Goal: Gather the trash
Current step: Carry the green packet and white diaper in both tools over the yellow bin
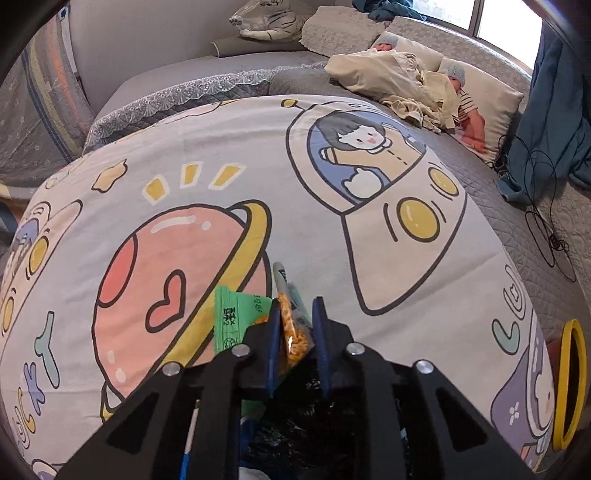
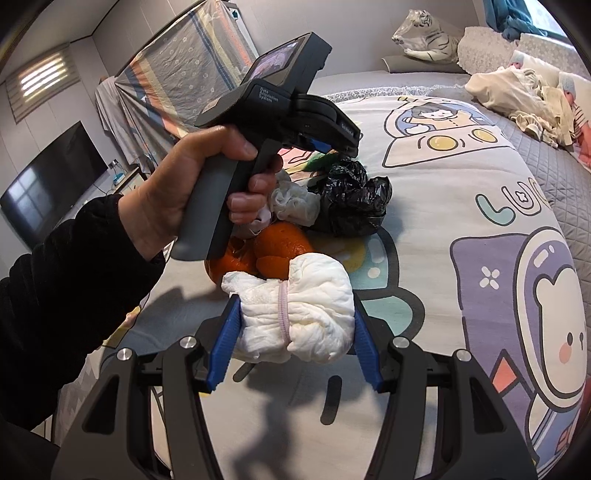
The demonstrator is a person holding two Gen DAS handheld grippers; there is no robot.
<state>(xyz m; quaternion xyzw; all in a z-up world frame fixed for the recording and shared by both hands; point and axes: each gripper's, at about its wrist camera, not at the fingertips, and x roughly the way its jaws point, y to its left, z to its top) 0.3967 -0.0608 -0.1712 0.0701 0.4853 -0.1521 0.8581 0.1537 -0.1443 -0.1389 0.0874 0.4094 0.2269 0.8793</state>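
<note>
In the left wrist view my left gripper (image 1: 294, 325) is shut on a clear snack wrapper (image 1: 292, 332) with orange pieces, held above a black trash bag (image 1: 295, 417). A green wrapper (image 1: 236, 319) lies on the blanket just left of the fingers. In the right wrist view my right gripper (image 2: 293, 325) is shut on a rolled white diaper (image 2: 295, 314) with a pink band, lifted over the bed. Beyond it lie orange peels (image 2: 273, 251), a crumpled white tissue (image 2: 293, 201) and the black bag (image 2: 351, 199). The left gripper's handle (image 2: 266, 122), held by a hand, hovers over the pile.
A cartoon space blanket (image 1: 332, 236) covers the bed. Pillows and cream cloth (image 1: 413, 77) lie at the far right, with a black cable (image 1: 543, 221) by blue fabric. A yellow ring (image 1: 572, 380) stands at the right edge. A plush tiger (image 2: 428, 33) sits at the back.
</note>
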